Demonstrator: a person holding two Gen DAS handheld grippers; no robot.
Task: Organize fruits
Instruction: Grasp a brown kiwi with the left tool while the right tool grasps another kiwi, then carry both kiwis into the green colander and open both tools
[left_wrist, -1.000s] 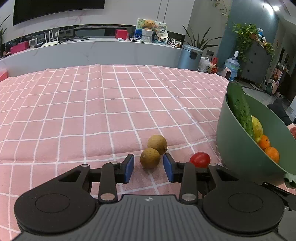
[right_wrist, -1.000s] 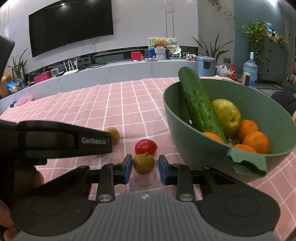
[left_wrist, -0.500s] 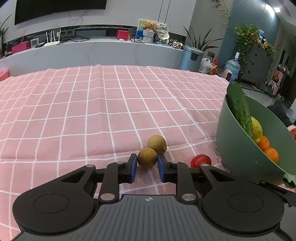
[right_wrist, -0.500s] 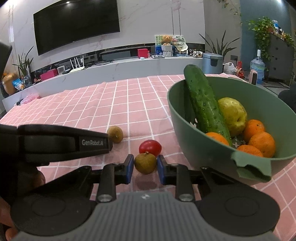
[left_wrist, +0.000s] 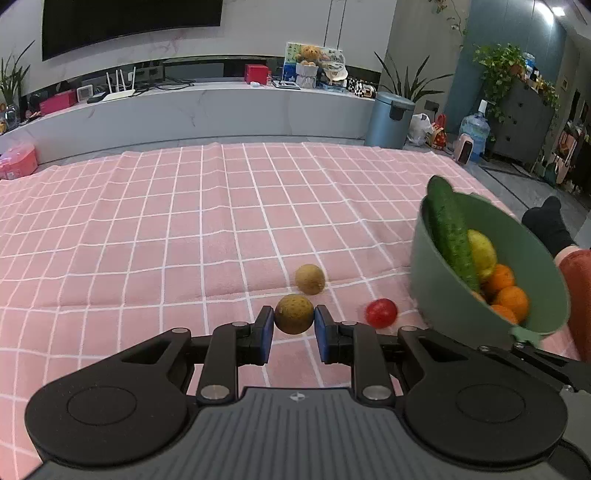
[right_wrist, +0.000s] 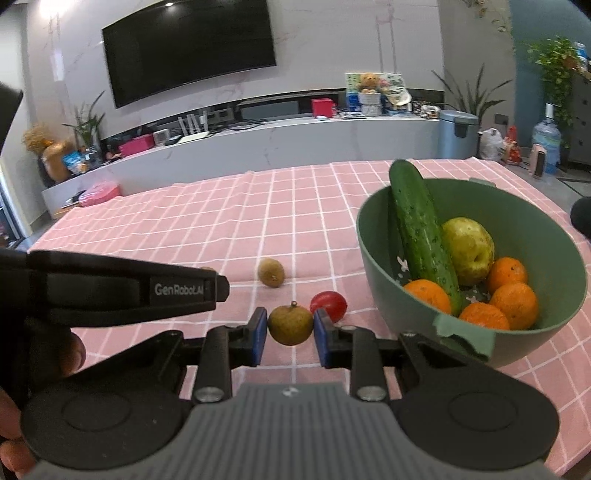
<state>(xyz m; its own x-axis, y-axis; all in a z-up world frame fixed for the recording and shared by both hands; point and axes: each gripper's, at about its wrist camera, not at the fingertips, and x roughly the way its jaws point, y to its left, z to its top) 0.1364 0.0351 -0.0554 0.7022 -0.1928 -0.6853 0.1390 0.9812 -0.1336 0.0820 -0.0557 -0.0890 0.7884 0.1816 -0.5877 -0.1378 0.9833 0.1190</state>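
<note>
Both tools are clamped on small brown fruits: the left tool (left_wrist: 294, 325) pinches one brown fruit (left_wrist: 294, 314) between its blue pads, the right tool (right_wrist: 290, 334) squeezes another with a stem (right_wrist: 290, 325). Looks like both sit just above the pink checked tabletop (left_wrist: 147, 236). A third brown fruit (left_wrist: 310, 278) and tomato (left_wrist: 381, 313) lie near the green bowl (right_wrist: 388, 280) holding cucumber (right_wrist: 421, 236) and oranges (right_wrist: 513, 301).

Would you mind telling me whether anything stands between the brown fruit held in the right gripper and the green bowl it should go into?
The right gripper holds a brown fruit. A red tomato lies on the cloth between it and the green bowl, but low down; nothing visible blocks a path over the rim.
</note>
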